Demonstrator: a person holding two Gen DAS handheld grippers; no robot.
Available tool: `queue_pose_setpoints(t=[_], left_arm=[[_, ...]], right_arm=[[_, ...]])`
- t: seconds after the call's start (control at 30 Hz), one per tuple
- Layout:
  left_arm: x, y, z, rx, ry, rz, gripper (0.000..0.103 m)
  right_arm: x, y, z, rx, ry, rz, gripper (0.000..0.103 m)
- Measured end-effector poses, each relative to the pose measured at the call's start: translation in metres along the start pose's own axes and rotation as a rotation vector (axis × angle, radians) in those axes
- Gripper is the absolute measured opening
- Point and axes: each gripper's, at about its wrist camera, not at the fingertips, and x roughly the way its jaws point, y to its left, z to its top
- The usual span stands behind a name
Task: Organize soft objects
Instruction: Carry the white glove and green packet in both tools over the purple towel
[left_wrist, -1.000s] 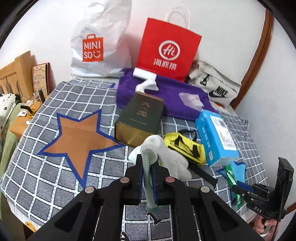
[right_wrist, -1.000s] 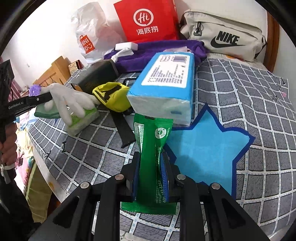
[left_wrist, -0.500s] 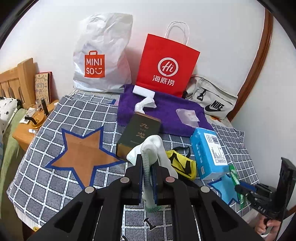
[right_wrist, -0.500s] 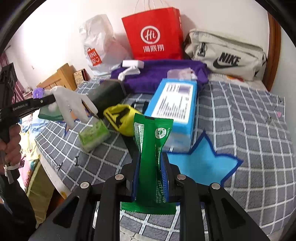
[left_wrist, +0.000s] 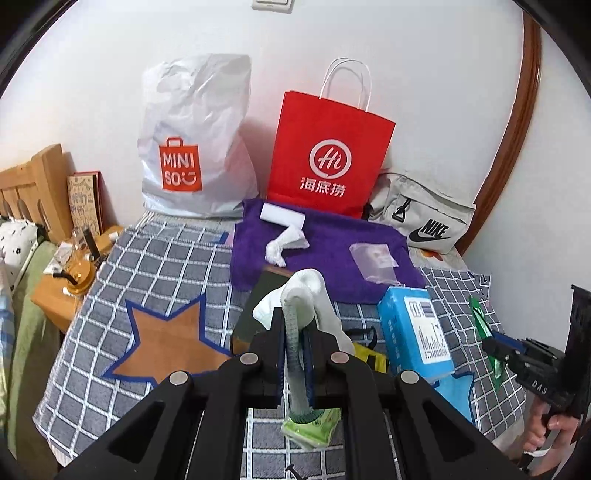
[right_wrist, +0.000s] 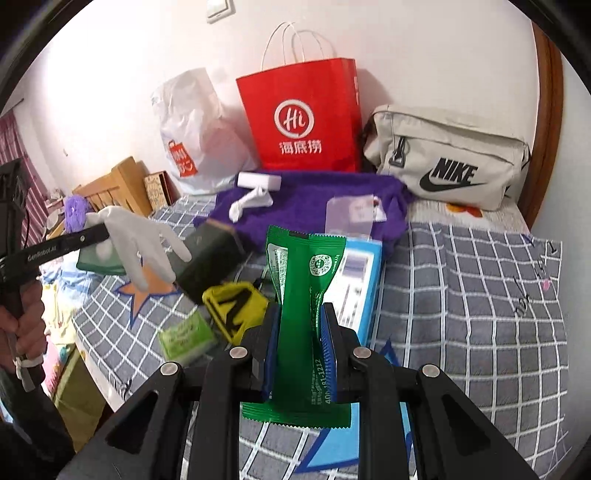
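Left gripper is clamped tight on the cuff of a white glove; the glove hangs clear of the bed. Right gripper is pinched on a green packet, also clear of the surface.

Below the left jaws a green tissue pack lies flat on the checked blanket. Near it: yellow pouch, dark box, blue tissue pack.

Containers stand along the wall: white MINISO bag, red paper bag, grey Nike bag. I can't see inside any of them. A purple towel lies in front of them with a white block, a rolled white cloth and a clear packet lying on it.

Open room: the brown star patch on the left, bare blanket on the right. The blanket's near edge runs just under my jaws. Wooden nightstand sits off the left edge.
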Motion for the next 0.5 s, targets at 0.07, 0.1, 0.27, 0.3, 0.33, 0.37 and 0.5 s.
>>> queue_pose_setpoints(t=[0.07,0.1,0.27,0.3,0.33,0.37,0.5], left_arm=[[0.001,0.000,0.006,0.003,-0.004,0.000,0.009],[0.003,-0.001,0.009,0.007,-0.003,0.002,0.009],[0.012,-0.003,0.023,0.004,-0.004,0.001,0.009],[0.014,-0.004,0.026,0.004,-0.005,0.002,0.009],[0.016,-0.005,0.029,0.006,-0.006,0.001,0.009],[0.018,-0.006,0.032,0.008,-0.007,-0.001,0.009],[0.027,-0.010,0.042,0.026,0.003,-0.014,0.009]], right_arm=[[0.001,-0.001,0.008,-0.002,-0.006,0.000,0.021],[0.002,-0.001,0.012,-0.009,-0.009,-0.002,0.021],[0.005,-0.006,0.030,-0.015,-0.022,-0.012,0.021],[0.006,-0.008,0.034,-0.012,-0.024,-0.012,0.021],[0.007,-0.009,0.037,-0.010,-0.026,-0.012,0.021],[0.008,-0.011,0.041,-0.007,-0.028,-0.012,0.021],[0.017,-0.015,0.056,-0.006,-0.035,-0.011,0.021]])
